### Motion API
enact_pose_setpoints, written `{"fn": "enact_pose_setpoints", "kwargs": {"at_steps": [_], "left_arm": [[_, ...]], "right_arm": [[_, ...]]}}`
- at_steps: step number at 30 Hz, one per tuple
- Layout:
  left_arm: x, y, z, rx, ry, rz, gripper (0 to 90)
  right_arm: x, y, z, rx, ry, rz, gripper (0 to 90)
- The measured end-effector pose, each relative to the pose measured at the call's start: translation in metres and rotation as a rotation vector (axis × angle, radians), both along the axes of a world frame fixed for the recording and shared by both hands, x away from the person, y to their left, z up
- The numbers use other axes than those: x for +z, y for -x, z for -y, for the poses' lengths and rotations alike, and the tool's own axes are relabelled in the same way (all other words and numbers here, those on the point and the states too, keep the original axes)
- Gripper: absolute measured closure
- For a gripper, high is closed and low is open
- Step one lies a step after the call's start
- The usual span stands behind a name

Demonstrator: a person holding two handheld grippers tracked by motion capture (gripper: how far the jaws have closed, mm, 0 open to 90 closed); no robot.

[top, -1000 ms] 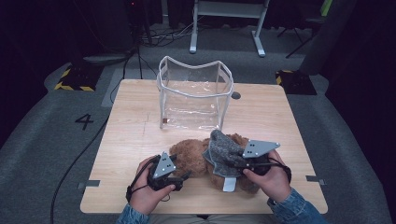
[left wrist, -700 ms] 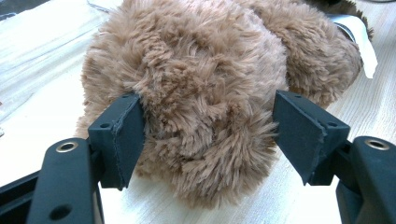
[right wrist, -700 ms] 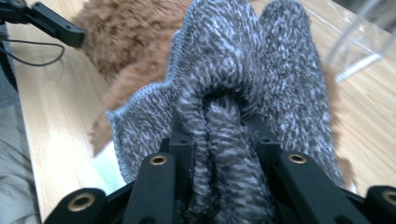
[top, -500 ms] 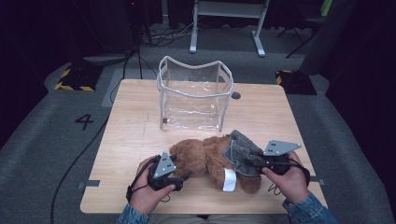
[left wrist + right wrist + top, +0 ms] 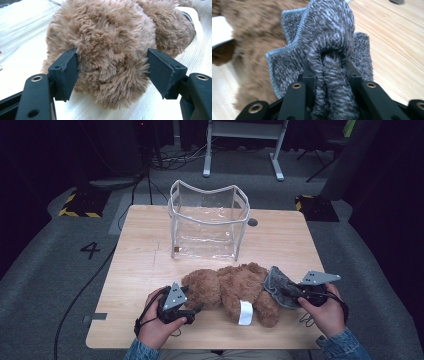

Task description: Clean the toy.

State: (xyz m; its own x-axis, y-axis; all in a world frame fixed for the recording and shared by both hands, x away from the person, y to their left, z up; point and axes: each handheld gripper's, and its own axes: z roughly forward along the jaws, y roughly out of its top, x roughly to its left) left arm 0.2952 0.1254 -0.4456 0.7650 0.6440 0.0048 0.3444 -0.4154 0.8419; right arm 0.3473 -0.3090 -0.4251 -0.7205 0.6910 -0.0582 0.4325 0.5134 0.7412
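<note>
1. Near the table's front edge lies a brown teddy bear (image 5: 235, 290), soft, light and squashy; the plump head or body gives the surest hold.
2. At its head, the left gripper (image 5: 112, 67) is spread, jaws flanking the fur.
3. Beside its leg, the right gripper (image 5: 329, 72) pinches a limp grey cloth (image 5: 329, 37).
4. Behind stands a clear bag (image 5: 209, 222).

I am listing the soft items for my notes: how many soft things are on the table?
2. The brown teddy bear lies at the near middle of the table, and the grey cloth is held by the right gripper against its right end. Others may be hidden beneath.
</note>
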Motion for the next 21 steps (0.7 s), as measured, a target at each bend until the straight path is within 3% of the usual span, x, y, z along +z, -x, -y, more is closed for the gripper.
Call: {"fn": "enact_pose_setpoints", "kwargs": {"at_steps": [8,17,19,21], "left_arm": [[0.0,0.0,0.0,-0.001,-0.001,-0.001,28.4],[0.0,0.001,-0.001,-0.003,-0.005,-0.004,28.4],[-0.001,0.001,-0.002,0.001,-0.004,-0.005,28.5],[-0.001,0.001,-0.003,0.001,-0.007,-0.008,28.6]], "right_arm": [[-0.01,-0.004,0.027,-0.097,0.007,-0.013,69.7],[-0.022,-0.006,0.038,-0.136,0.021,-0.041,67.4],[-0.024,-0.006,0.039,-0.142,0.017,-0.043,62.3],[-0.026,-0.006,0.039,-0.141,0.033,-0.036,50.4]]}}
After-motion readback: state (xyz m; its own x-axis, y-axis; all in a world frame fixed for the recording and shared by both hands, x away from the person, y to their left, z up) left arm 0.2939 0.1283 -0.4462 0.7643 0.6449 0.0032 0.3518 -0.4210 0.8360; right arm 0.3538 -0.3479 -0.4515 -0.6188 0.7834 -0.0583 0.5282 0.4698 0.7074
